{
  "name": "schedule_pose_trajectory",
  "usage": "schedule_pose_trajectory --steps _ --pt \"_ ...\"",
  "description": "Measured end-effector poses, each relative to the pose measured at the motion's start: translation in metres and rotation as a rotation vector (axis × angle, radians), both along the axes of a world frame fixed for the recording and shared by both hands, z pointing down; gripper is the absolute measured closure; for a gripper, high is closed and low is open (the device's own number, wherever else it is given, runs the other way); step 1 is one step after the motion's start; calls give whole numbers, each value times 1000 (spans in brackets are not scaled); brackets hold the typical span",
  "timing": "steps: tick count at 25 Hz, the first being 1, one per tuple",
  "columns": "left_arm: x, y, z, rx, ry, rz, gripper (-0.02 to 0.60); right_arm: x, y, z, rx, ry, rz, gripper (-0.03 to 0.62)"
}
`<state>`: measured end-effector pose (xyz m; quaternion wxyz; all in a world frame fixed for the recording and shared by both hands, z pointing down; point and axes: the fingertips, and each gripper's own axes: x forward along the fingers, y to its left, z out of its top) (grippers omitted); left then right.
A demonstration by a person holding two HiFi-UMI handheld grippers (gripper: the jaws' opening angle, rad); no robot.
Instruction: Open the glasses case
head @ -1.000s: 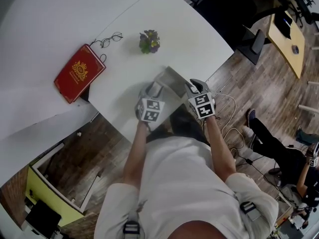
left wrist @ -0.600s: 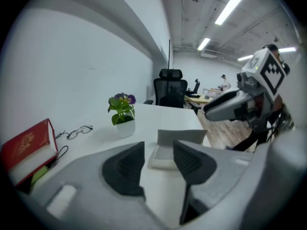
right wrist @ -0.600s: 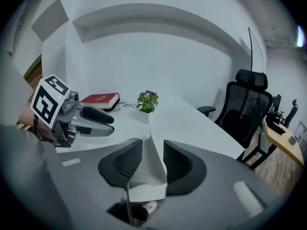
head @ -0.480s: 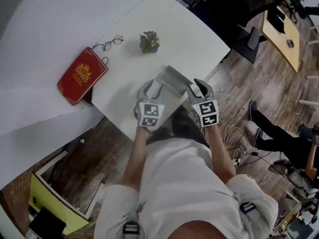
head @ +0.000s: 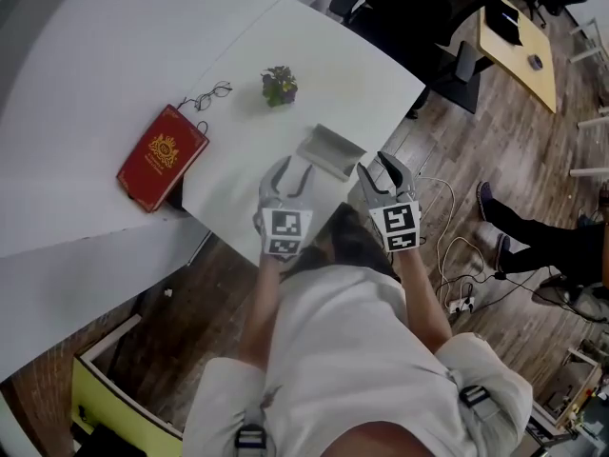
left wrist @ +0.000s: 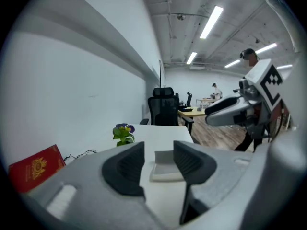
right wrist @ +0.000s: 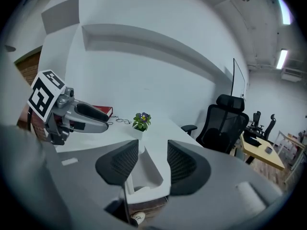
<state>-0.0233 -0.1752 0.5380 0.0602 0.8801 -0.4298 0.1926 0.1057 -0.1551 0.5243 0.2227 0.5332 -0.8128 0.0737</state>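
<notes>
At far left a red book w/ a gold crest is laid flat on the white table, and a pair of glasses is set just beyond its far corner. A small potted plant w/ purple flowers is placed further right, apart from both. Nearer the person, the left gripper is held over the table's near edge, pointed fwd and somewhat down. Its jaws are parted and nothing is gripped: in the left gripper view only the tabletop and the case are seen through the gap. The glasses case, pale grey, is found btw. the two grippers and a bit beyond their tips, resting on the table nr. its near-right edge. It is already opened, w/ the lid raised behind the flat base, and it appears to be clear of both grippers. To its right the right gripper is held over the table edge. Its jaws have just been opening and are now spread, w/ nothing pinched btw. the pads; the case is seen past them, not clamped. Further right, over the wood floor, a black office chair, a wooden desk and a person low on the floor are seen.
</notes>
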Motion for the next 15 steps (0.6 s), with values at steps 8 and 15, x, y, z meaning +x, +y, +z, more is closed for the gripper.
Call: schedule_pose_trajectory --steps 8,15 --pt "-2 26 -29 60 32 25 394 0 35 -25 35 8 38 418" --pt "2 43 -42 82 54 34 394 -2 48 -39 56 5 42 418"
